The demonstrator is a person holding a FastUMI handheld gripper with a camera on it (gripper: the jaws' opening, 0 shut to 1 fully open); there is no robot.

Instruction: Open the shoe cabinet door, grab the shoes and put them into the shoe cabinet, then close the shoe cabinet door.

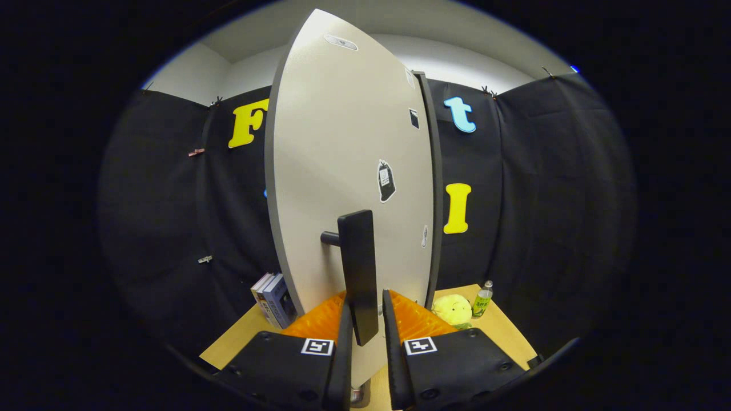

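Gripper sits low against the shoe cabinet door, its two fingers standing either side of the dark bar handle. The handle's lower end drops into the gap between the fingers. Left finger lies close against the handle's edge; right finger shows a narrow sliver of space beside it. Whether both press on the bar cannot be told, so the grasp is uncertain: fingers drawn near together around the handle, contact unconfirmed.

The door is a pale panel with a dark edge, upright, filling the space ahead of the fingers. A short stub joins the handle to the panel. Several small stickers sit on the door face, one dark tag-shaped sticker above and to the right of the handle.

The cabinet stands on a light wooden table. Left of the door, a few books stand leaning on the table. Right of the door, a yellow plush toy rests just beside a small green bottle, upright.
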